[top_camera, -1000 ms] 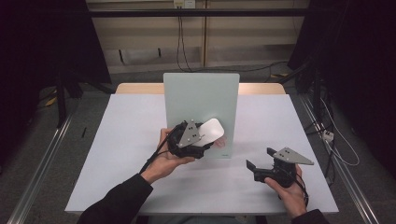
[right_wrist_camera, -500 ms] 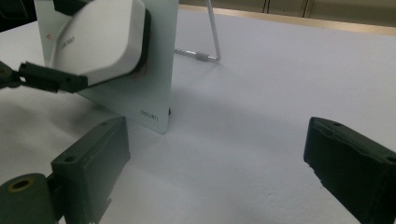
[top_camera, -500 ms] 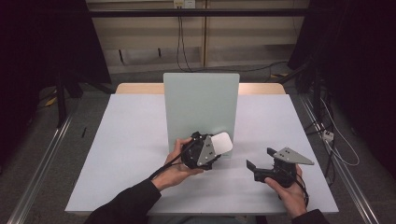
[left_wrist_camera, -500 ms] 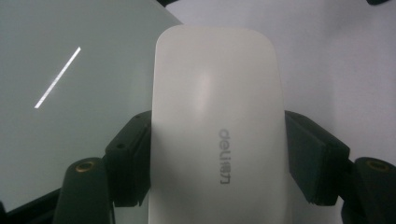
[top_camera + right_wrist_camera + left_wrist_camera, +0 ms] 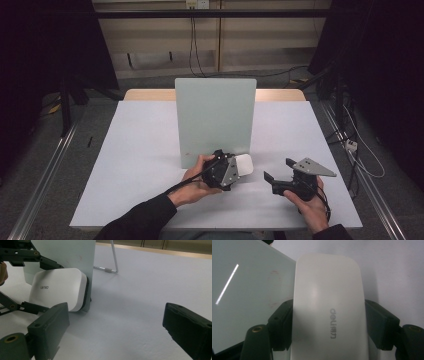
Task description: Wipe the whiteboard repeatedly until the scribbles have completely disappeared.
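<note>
— Hands first, nearest us: what has each one got?

— The right hand (image 5: 314, 207) rests low on the white tabletop (image 5: 145, 150), holding the right gripper (image 5: 272, 181) level with its grey three-cornered plate on top. Its jaws stand wide apart with nothing between them; from that gripper's own view you look straight through the gap at bare tabletop.

— And the other one?

— The left hand (image 5: 197, 182) carries the left gripper (image 5: 240, 167), and its jaws are clamped on a white board eraser (image 5: 244, 164). The two black pads press on its long sides. In the left gripper view the eraser's smooth white back (image 5: 328, 307) bears a grey printed brand mark.

— Where does the eraser sit just now?

— Down near the tabletop, right at the lower right corner of the upright pale-green glass board (image 5: 215, 117). In the right gripper view the eraser's dark felt face (image 5: 86, 290) lies against the front of the board (image 5: 62, 252), close to its right edge. Whether its lower end touches the tabletop I cannot tell.

— Anything on that board?

— A faint reddish smudge (image 5: 274, 273) beside the eraser, and a bright reflected streak farther off.

— And behind it?

— A thin wire stand (image 5: 110, 265) props the board from the rear.
</note>
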Tool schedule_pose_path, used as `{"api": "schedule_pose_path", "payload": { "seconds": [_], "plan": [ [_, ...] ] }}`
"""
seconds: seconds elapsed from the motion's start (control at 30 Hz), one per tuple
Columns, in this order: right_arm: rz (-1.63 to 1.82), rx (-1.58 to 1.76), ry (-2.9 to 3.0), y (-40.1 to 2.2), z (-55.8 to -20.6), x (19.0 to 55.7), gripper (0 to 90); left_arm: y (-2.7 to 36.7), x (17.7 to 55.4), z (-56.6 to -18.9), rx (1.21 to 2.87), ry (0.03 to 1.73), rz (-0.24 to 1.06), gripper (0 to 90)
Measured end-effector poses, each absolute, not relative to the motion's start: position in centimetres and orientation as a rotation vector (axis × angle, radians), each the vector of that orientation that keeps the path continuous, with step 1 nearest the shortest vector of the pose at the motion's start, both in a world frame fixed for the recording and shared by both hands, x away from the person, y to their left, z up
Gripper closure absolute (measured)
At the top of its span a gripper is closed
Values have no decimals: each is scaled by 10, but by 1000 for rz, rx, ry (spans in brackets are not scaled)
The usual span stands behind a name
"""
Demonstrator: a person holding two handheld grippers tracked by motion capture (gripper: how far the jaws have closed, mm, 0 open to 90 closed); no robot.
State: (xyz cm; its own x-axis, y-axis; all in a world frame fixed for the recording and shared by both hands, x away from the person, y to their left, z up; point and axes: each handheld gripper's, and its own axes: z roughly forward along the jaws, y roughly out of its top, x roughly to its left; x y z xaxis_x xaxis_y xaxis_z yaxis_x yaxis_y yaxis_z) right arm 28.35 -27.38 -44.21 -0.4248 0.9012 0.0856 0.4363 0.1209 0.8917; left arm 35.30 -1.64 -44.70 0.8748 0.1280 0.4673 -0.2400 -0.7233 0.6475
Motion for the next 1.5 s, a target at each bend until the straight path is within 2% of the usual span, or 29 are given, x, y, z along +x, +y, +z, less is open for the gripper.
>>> {"api": "schedule_pose_path", "payload": {
  "seconds": [0.2,0.4,0.7,1.5],
  "plan": [
    [1268,1293,1917,-274,-442,283,70,-13,353,-441,2299,-65,648,306],
    [1261,1289,1920,-274,-442,284,70,-7,362,-418,2241,-22,693,309],
    [1263,1288,1921,-274,-442,284,70,-5,377,-390,2119,44,690,310],
    [1281,1320,1835,-287,-438,281,76,-56,354,-449,2206,-117,599,306]
  ]
}}
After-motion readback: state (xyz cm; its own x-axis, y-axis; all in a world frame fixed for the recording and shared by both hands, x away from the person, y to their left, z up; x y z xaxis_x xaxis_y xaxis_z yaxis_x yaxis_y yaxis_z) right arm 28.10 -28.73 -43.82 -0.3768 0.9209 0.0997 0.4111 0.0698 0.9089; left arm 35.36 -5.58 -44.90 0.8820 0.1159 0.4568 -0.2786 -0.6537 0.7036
